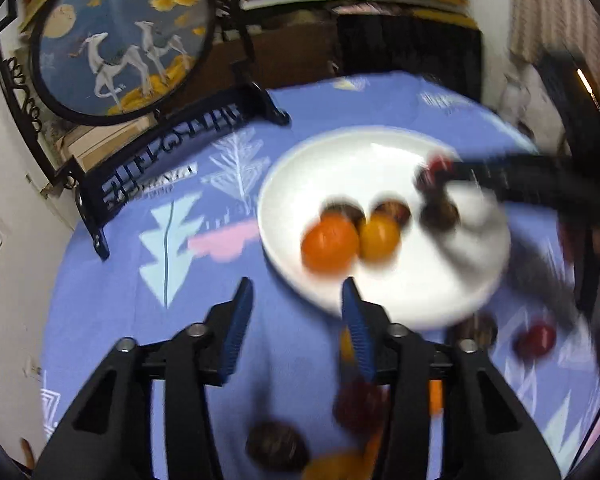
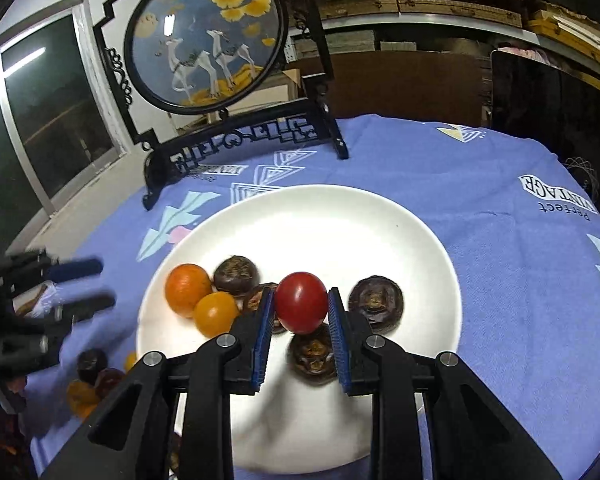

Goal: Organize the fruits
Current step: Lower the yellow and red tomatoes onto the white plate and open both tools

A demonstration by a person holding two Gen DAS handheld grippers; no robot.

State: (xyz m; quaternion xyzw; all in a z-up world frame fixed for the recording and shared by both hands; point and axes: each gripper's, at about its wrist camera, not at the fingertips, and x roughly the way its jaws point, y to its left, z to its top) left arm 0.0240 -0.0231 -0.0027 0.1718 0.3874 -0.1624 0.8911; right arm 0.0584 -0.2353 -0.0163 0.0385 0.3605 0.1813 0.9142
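A white plate [image 2: 340,200] on the blue tablecloth holds an orange fruit [image 2: 187,288], a yellow fruit [image 2: 215,314] and several dark brown wrinkled fruits [image 2: 376,302]. My right gripper [image 2: 301,296] is shut on a red round fruit [image 2: 302,306], held just above the plate's middle. In the blurred left wrist view my left gripper [image 1: 298,292] stands open and empty at the near rim of the plate [image 1: 320,152]. The same view shows the red fruit [image 1: 438,166] in the right gripper, with the orange fruit [image 1: 330,244] beyond my fingertips.
Loose fruits lie on the cloth near the left gripper: a dark brown one [image 1: 276,446], a dark red one [image 1: 358,404] and a red one [image 1: 538,338]. A round painted screen on a black stand [image 2: 204,36] rises behind the plate. Shelves stand beyond the table.
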